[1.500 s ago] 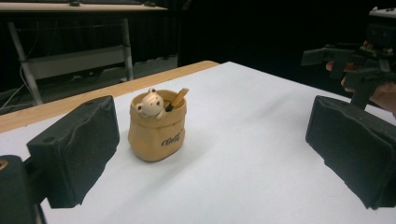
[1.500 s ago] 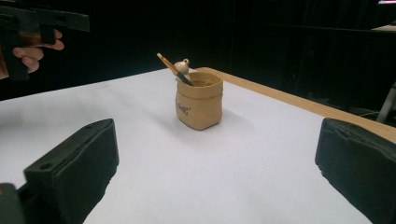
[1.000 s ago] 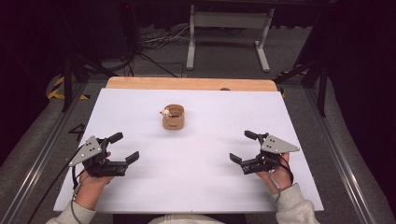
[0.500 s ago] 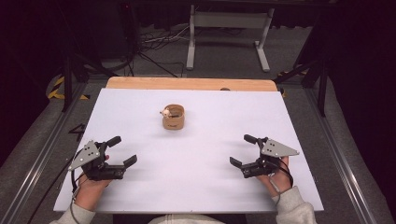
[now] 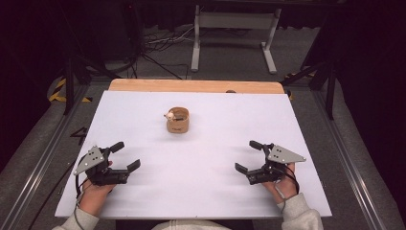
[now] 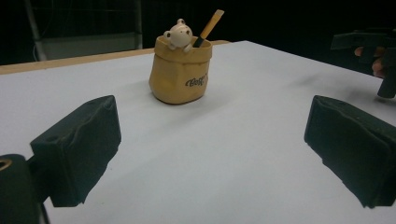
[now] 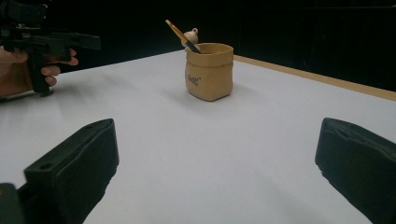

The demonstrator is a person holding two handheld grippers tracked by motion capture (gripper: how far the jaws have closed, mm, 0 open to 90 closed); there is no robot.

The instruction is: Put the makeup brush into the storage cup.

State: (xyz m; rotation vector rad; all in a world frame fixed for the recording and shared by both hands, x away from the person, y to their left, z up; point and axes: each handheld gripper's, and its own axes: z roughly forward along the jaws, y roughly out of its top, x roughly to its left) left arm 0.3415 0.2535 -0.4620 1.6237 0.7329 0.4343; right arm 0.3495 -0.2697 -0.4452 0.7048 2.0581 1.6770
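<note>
Pot (image 5: 177,120) stands upright on the white worktop (image 5: 201,191), toward the far middle, well apart from both hands. A tan, sack-shaped holder with a small bear figure (image 6: 179,34) on its rim and a brush (image 6: 208,27) leaning out.

Left tongs (image 5: 128,156): jaws wide apart, holding nothing, low over the near left of the worktop. Right tongs (image 5: 249,156): likewise wide open and empty, near right.

Step in hand, as judged: the reach toward the pot. To do it well, bring one tongs in level and centred, jaws kept wide. If the brush is wanted, pinch the handle above the rim, clear of the bear, and steady the pot with the other tongs, as it may tip.
</note>
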